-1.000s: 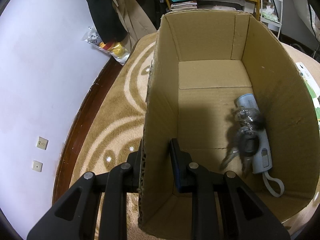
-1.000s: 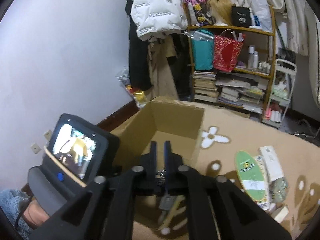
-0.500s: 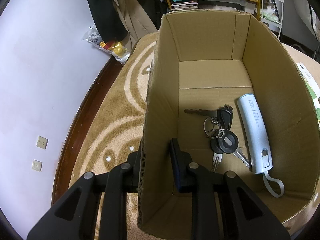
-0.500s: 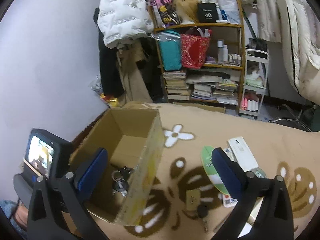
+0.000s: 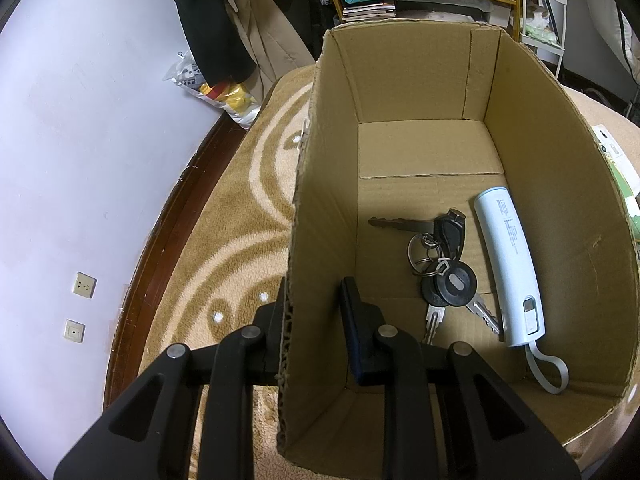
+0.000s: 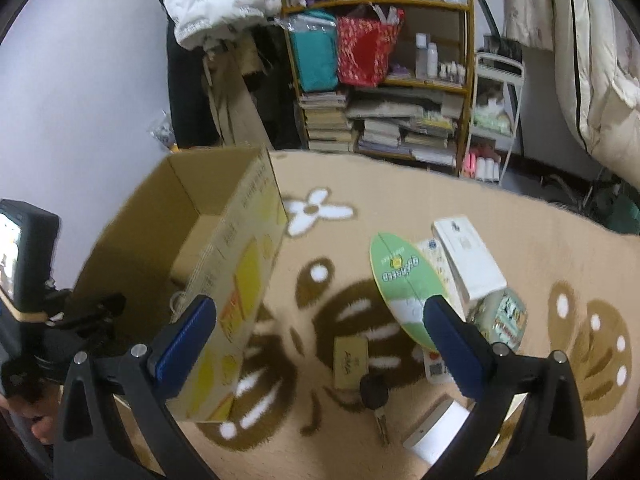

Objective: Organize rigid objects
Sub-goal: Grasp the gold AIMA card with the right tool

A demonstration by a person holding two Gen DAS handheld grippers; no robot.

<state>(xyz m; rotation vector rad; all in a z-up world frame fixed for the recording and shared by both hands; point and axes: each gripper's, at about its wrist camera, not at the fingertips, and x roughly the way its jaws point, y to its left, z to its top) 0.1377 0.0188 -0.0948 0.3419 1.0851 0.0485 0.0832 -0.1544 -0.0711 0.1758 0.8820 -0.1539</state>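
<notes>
An open cardboard box (image 5: 560,184) (image 6: 240,232) stands on the carpet. My left gripper (image 5: 316,300) is shut on the box's left wall, one finger inside and one outside. On the box floor lie a bunch of keys (image 5: 444,264) and a pale blue power bank (image 5: 510,268) with a strap. My right gripper (image 6: 320,320) is open and holds nothing, hanging above the carpet right of the box. Under it lie a single black-headed key (image 6: 374,394), a small tan card box (image 6: 350,362), a green oval fan (image 6: 404,284), a white box (image 6: 468,260) and a greenish packet (image 6: 500,320).
A cluttered bookshelf (image 6: 380,80) with books and bags stands at the back, a white wire rack (image 6: 492,120) beside it. Coats hang by the pale wall (image 5: 100,120). A white roll-like object (image 6: 436,428) lies near the single key. A hand (image 6: 40,428) shows at the lower left.
The right gripper, shut over the box a second ago, opened; the keys dropped to the box floor. It has since swung right, over the loose items on the carpet. The left gripper has not moved.
</notes>
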